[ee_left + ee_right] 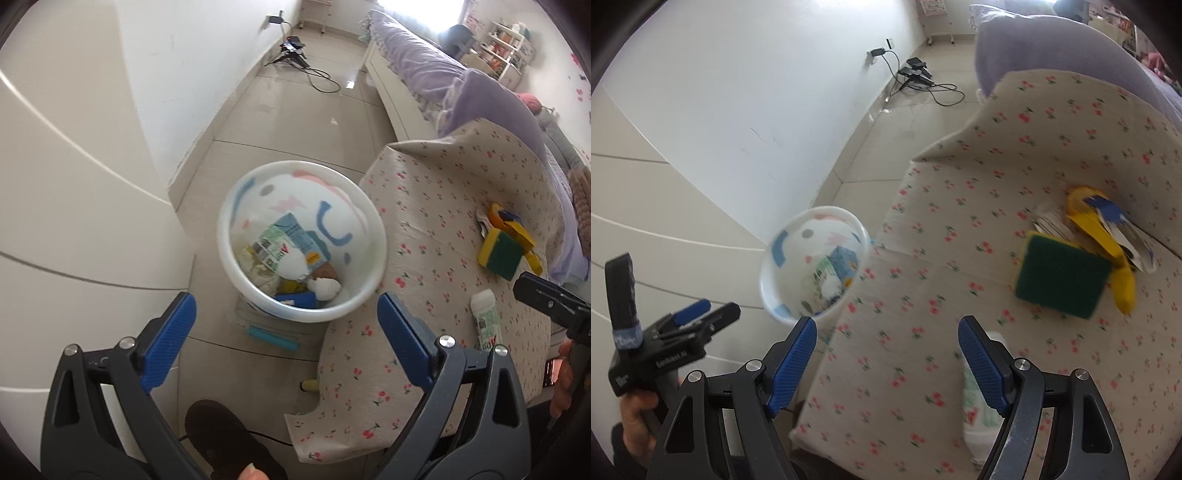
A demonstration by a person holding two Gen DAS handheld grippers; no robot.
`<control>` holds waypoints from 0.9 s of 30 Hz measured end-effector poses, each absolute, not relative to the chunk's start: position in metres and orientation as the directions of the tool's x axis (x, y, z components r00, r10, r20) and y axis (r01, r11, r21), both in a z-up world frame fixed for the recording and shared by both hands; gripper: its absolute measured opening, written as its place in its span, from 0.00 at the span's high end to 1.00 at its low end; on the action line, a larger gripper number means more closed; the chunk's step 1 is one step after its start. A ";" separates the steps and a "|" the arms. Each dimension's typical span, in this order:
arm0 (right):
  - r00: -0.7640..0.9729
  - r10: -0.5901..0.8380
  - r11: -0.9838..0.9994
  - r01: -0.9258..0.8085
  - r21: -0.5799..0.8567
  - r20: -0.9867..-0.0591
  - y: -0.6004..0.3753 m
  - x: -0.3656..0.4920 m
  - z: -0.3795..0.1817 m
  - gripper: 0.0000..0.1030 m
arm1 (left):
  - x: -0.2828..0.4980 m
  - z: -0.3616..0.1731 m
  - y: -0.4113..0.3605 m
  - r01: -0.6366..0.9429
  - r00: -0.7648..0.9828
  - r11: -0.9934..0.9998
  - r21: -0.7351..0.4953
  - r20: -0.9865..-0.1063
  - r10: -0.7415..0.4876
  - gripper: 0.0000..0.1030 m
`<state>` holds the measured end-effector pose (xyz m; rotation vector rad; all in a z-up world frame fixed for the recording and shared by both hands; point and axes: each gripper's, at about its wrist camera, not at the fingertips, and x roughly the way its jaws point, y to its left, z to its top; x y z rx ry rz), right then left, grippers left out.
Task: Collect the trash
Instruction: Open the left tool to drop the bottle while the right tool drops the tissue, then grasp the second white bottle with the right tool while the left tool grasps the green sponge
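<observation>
**On the floral table: three trash items out, bin on the floor beside it**

Beside the white wall, tiled floor [295, 110] runs past a bed with purple bedding [424, 62]. Table with cherry-print cloth [960, 240] sits at right. White cartoon-print bin [303, 236] stands on the floor just off the table's left edge; inside it are a blue-green carton [291, 243], crumpled tissue and other scraps. Green-and-yellow sponge [1060, 273] lies on the cloth, touching a yellow and blue wrapper [1108, 229] behind it. Small white bottle [485, 317] lies on its side nearer the table's front edge. Left gripper [286, 332] hangs above the bin's near rim, jaws apart, empty. Right gripper [886, 362] is over the cloth, jaws wide, nothing between them; bottle sits just beside its right finger.
</observation>
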<state>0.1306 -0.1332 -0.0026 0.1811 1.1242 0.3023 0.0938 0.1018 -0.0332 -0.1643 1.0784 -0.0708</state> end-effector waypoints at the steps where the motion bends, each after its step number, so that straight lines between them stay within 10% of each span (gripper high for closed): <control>1: 0.395 0.323 0.946 -0.145 0.289 -0.860 -0.137 0.128 -0.004 0.22 | 0.093 -0.033 0.099 -0.014 0.471 0.986 -0.167 -0.871 -0.141 0.05; 27: 0.253 0.160 0.985 -0.105 0.138 -0.954 -0.179 0.096 -0.070 0.23 | 0.076 -0.038 0.058 0.073 0.425 0.983 -0.170 -0.886 -0.185 0.04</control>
